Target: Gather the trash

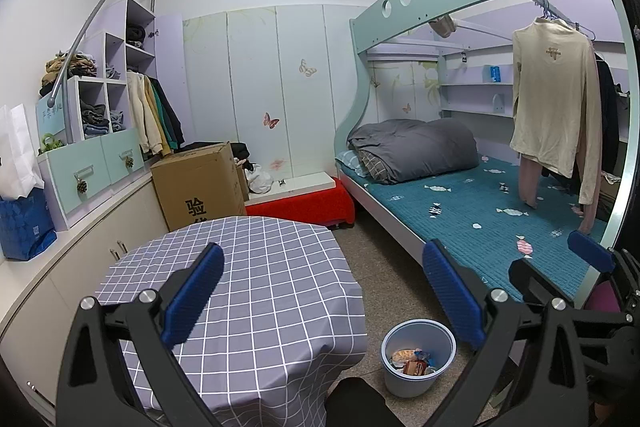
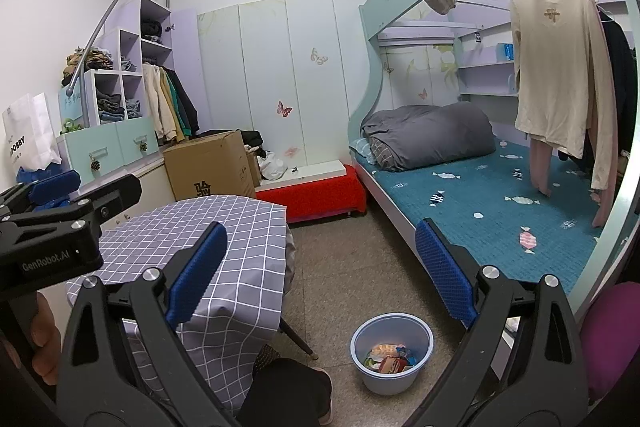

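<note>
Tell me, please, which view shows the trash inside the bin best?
The right wrist view: the bin sits unobstructed, with the wrappers inside visible. In the left wrist view a finger overlaps the bin's rim, and less trash shows.

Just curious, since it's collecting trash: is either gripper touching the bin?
Apart. In both wrist views the open left gripper and right gripper hang in mid-air, with the bin on the floor below.

both grippers (image 1: 324, 291) (image 2: 320, 267) spread wide, empty
</note>
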